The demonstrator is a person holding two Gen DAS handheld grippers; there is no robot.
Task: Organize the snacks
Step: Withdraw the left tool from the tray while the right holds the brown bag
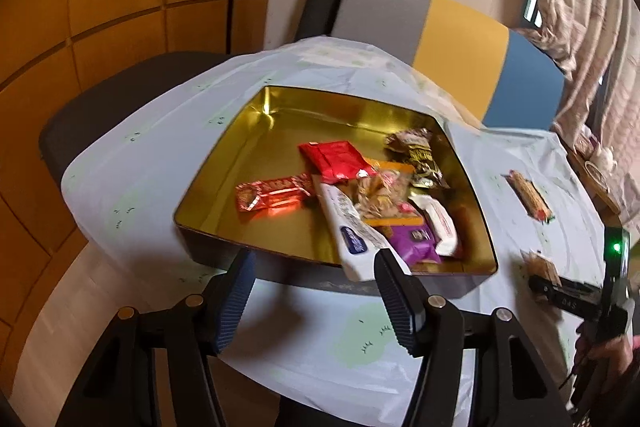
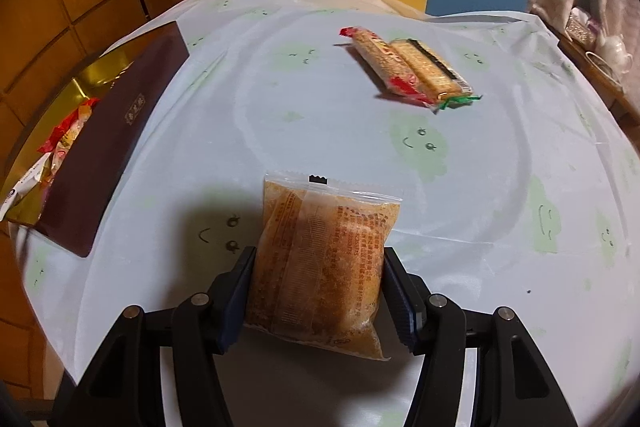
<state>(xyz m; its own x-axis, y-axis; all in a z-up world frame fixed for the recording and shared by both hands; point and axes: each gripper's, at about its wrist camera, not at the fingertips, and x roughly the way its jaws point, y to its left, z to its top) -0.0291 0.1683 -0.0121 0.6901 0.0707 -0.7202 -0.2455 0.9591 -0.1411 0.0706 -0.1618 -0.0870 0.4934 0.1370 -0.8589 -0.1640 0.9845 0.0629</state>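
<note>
A gold-lined tin [image 1: 280,115] on the table holds several wrapped snacks: red packs [image 1: 336,159], a white pack [image 1: 352,223] and a purple pack [image 1: 416,239]. My left gripper [image 1: 316,267] is open and empty at the tin's near rim. My right gripper [image 2: 318,269] is shut on a clear pack of a brown snack [image 2: 320,259], held just above the table. It shows in the left wrist view [image 1: 540,267] at the right. Two cracker packs [image 2: 412,67] lie on the table farther off. The tin [image 2: 116,143] lies at the left of the right wrist view.
A white cloth with green faces [image 2: 320,131] covers the table. A grey, yellow and blue chair back [image 1: 440,39] stands behind it. Wood panelling [image 1: 100,7] is at the left, curtains [image 1: 592,27] and a shelf with items at the right.
</note>
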